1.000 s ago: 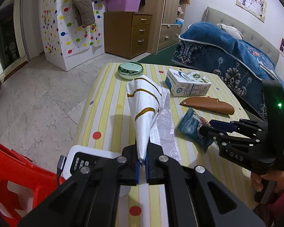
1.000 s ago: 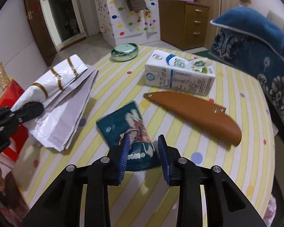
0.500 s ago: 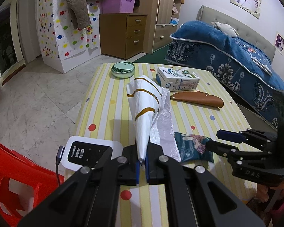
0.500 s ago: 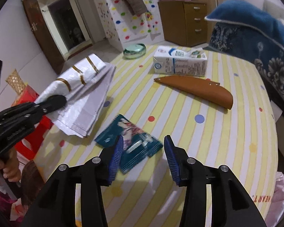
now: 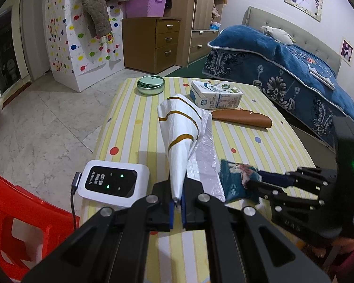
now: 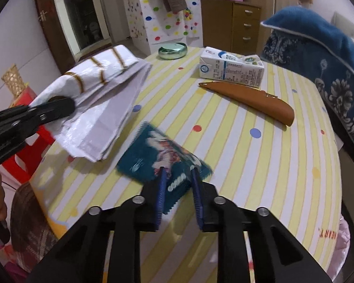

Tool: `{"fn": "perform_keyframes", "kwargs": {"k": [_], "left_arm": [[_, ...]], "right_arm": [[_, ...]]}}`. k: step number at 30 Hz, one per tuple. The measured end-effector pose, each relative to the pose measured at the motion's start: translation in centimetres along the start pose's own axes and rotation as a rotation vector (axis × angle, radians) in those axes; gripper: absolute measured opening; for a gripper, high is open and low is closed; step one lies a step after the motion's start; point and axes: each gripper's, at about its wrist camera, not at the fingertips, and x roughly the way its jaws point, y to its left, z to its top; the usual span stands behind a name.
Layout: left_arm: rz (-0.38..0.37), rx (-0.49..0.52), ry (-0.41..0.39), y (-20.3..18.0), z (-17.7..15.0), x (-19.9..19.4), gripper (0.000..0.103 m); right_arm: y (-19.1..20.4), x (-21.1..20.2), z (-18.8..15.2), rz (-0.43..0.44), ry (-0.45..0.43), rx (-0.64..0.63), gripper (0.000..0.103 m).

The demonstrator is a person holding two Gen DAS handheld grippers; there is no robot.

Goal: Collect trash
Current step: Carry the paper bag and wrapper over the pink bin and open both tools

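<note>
The left gripper [image 5: 176, 208] is clamped on the near corner of the white bag [image 5: 181, 132], its blue pads pressed tight on the pinched plastic. The bag, white with gold bands, fans out from the pads and lies along the middle of the table [image 5: 127, 127].

The right gripper [image 6: 178, 188] has just been closing, and a teal wrapper [image 6: 151, 158] sits between its blue pads — they pinch the wrapper's near end, the rest sticking out forward over the cloth. In the right wrist view the wrapper is blurred. It lies just beside the bag's right edge; in the left wrist view its corner is close to the silvery inner fold of the bag.

Further back on the table a milk carton [image 5: 216, 94] lies on its side, a brown sheath [image 5: 242, 119] just in front of it, and a green tin [image 5: 151, 85] near the far left corner. A white wifi box [image 5: 113, 182] with a cable rests at the near left edge, just left of the left gripper.

The striped cloth between wrapper and sheath is bare. To the left of the table stands a red chair [image 5: 14, 221]; on the right a blue-covered bed [image 5: 295, 70] runs close beside the table edge — little gap there. Beyond the far edge, bare tiled floor.
</note>
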Motion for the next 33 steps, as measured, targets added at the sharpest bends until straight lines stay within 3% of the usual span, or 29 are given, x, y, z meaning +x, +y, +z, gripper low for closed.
{"fn": "perform_keyframes", "kwargs": {"k": [3, 9, 16, 33], "left_arm": [[-0.013, 0.01, 0.0, -0.6, -0.3, -0.4, 0.002], [-0.095, 0.049, -0.02, -3.6, -0.5, -1.8, 0.002], [-0.22, 0.138, -0.034, -9.6, -1.1, -2.8, 0.002], [-0.429, 0.39, -0.008, -25.9, -2.5, -1.6, 0.002]], "right_arm": [[0.2, -2.0, -0.4, -0.038, -0.037, 0.012, 0.0], [-2.4, -7.6, -1.5, -0.097, -0.107, 0.144, 0.0], [-5.8, -12.6, -4.6, -0.228, -0.153, 0.252, 0.001], [-16.6, -20.0, -15.0, -0.545, -0.142, 0.57, 0.003]]}}
